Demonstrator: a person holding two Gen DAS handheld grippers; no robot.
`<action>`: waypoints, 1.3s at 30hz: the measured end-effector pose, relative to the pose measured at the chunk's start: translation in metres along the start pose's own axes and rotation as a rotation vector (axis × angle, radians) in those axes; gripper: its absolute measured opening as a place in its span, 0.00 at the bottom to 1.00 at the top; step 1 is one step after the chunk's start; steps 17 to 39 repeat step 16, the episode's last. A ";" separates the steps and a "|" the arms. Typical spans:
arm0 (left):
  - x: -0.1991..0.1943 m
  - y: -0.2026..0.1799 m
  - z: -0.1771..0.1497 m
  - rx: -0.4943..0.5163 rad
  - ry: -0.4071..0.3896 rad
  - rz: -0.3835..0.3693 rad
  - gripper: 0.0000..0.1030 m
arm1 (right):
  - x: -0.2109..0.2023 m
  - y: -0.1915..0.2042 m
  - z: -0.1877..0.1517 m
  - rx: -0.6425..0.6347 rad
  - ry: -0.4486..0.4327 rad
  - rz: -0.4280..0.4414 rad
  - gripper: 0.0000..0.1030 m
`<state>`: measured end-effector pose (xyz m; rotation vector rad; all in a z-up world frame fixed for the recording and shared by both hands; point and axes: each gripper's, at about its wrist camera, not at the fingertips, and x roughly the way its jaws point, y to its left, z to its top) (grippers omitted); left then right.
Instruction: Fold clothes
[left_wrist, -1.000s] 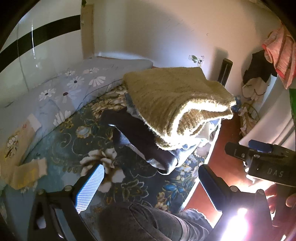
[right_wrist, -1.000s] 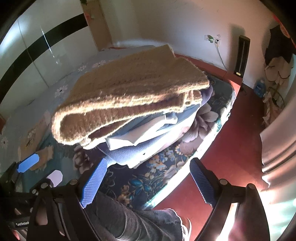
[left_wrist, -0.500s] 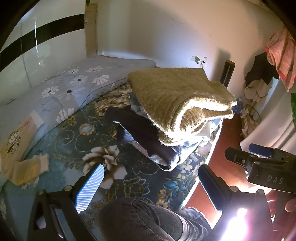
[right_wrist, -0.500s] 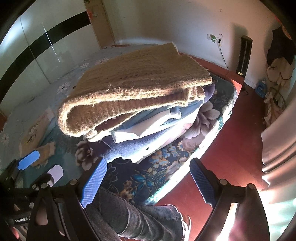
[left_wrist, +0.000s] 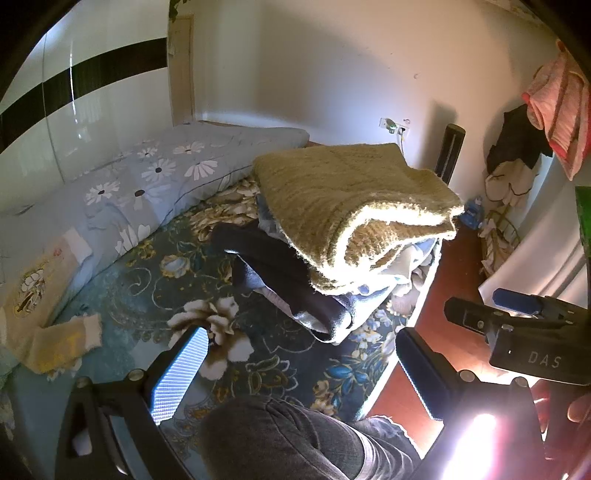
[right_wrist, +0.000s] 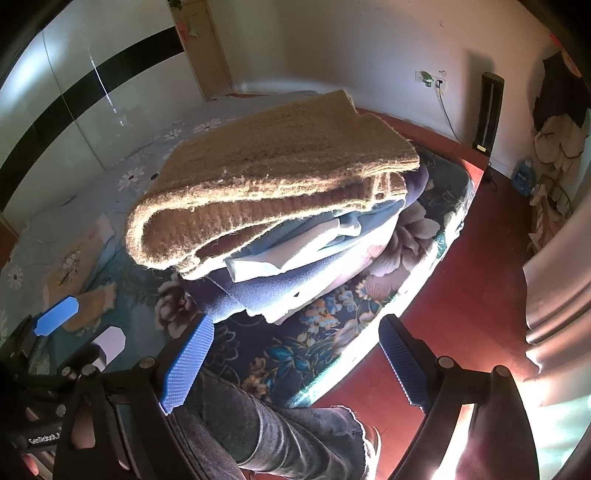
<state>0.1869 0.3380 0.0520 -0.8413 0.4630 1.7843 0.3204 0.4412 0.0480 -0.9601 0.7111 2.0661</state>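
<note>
A folded tan knit sweater (left_wrist: 351, 206) tops a stack of folded clothes (left_wrist: 317, 295) near the bed's edge; it also shows in the right wrist view (right_wrist: 273, 177), above blue and white garments (right_wrist: 295, 273). A small yellow garment (left_wrist: 40, 314) lies flat at the left of the bed. My left gripper (left_wrist: 299, 373) is open and empty, held back from the stack above the person's knee. My right gripper (right_wrist: 295, 365) is open and empty, also short of the stack. The right gripper's body (left_wrist: 517, 328) shows at the right of the left wrist view.
The bed has a dark floral cover (left_wrist: 155, 288) and a light blue daisy quilt (left_wrist: 147, 181) along the wall. The person's jeans-clad leg (right_wrist: 266, 428) is below both grippers. Red floor (right_wrist: 461, 280), a black speaker (right_wrist: 487, 110) and hanging clothes (left_wrist: 554, 110) are at the right.
Both grippers have drawn back and up from the stack, so it looks smaller and farther. Both stay open and empty. The clothes have not moved.
</note>
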 end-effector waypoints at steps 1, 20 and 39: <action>0.000 -0.001 0.000 0.001 -0.001 -0.001 1.00 | 0.000 0.000 0.000 0.000 0.000 0.000 0.89; 0.001 0.001 -0.003 -0.043 -0.011 0.015 1.00 | 0.000 -0.001 -0.004 0.005 0.010 0.002 0.89; 0.001 0.001 -0.003 -0.043 -0.011 0.015 1.00 | 0.000 -0.001 -0.004 0.005 0.010 0.002 0.89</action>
